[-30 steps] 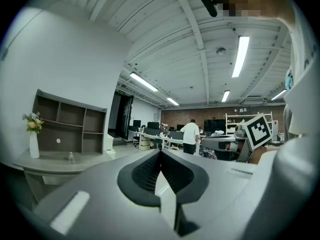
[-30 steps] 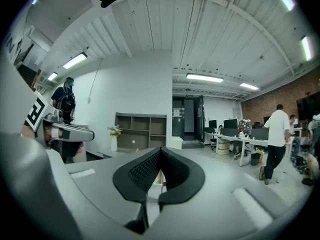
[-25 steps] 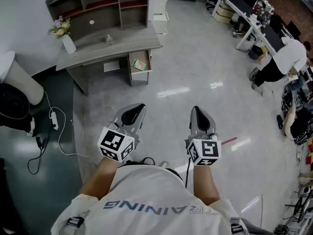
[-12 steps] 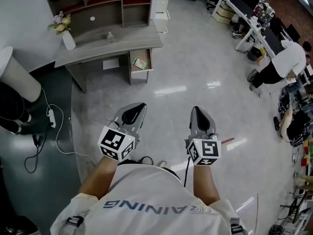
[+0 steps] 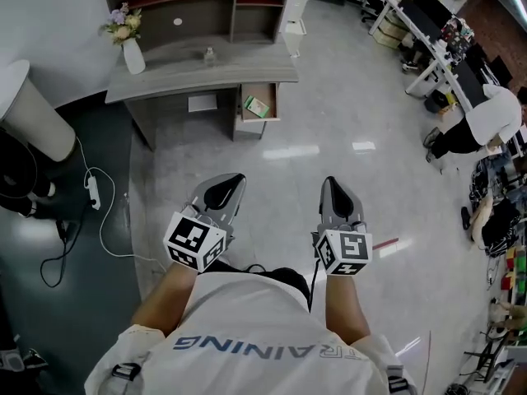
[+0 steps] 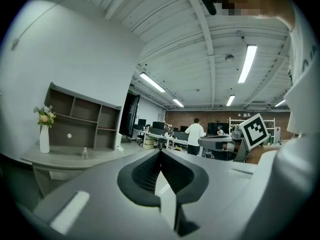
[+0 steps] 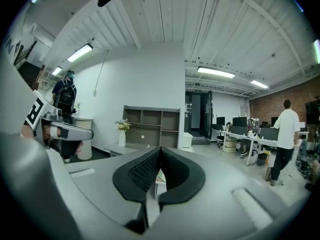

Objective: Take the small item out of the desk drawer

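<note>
Left gripper [image 5: 237, 179] and right gripper [image 5: 329, 184]: fingers closed, holding nothing. Green item [image 5: 257, 105] in drawer [image 5: 270, 94], far ahead of fingers, likely flat and light; pinch an edge.

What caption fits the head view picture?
Left gripper and right gripper, both shut, face the open desk drawer.

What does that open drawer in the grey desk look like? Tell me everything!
The open desk drawer is a shallow box, brownish inside with a grey front, pulled out from the right end of the long grey desk in the head view. One small flat green-and-white item lies inside it. Nothing else touches it.
</note>
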The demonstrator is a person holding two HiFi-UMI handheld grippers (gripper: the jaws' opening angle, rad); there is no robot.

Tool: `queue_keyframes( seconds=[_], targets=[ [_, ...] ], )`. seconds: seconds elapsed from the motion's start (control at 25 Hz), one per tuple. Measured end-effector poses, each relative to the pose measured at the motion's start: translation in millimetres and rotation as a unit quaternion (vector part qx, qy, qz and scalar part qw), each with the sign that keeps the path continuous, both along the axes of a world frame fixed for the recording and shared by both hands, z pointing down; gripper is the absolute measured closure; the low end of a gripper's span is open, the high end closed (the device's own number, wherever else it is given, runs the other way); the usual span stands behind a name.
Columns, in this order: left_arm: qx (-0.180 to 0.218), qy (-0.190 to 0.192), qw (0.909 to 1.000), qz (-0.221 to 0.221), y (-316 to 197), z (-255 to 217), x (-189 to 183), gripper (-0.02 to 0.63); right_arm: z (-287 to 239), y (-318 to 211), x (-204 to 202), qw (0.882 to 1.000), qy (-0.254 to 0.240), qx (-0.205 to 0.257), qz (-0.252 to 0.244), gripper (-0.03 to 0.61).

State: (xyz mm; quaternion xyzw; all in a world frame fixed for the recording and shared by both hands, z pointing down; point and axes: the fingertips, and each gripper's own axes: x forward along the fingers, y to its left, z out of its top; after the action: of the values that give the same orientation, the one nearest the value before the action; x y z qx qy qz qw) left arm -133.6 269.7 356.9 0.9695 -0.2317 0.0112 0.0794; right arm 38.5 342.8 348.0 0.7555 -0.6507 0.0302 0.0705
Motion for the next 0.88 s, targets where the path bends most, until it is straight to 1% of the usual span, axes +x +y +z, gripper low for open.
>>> queue_keyframes(
  seconds=[0.12,0.24,0.4,0.6,0.72,0.88],
  targets=[
    [-0.009,-0.005,0.9999,0.005,-10.7,10.1,-16.3,0.612,5.9,-11.5,-19.1,1.0,0.003,-0.008,-0.001,0.561],
    [-0.012,-0.005,0.9999,0.005,-20.7,12.6,-24.8,0.612,11.1,-21.3,-26.8,1.0,0.002,-0.021,-0.005,0.561],
    [-0.01,-0.008,0.9999,-0.006,-40.0,17.9,-27.1,0.612,13.6,-41.1,-19.5,1.0,0.001,-0.024,-0.005,0.561],
    [-0.015,-0.009,0.9991,-0.037,-71.3,23.9,-31.8,0.612,18.0,-81.3,-12.5,0.999,0.001,-0.025,-0.029,0.561],
    [-0.017,-0.014,0.9988,-0.045,-89.5,23.1,-22.6,0.612,15.5,-103.4,-2.6,0.999,-0.002,-0.019,-0.04,0.561],
    [-0.013,-0.018,0.9984,-0.052,-116.7,22.2,3.3,0.612,22.7,-135.0,19.2,0.998,-0.009,-0.021,-0.054,0.561]
  ],
)
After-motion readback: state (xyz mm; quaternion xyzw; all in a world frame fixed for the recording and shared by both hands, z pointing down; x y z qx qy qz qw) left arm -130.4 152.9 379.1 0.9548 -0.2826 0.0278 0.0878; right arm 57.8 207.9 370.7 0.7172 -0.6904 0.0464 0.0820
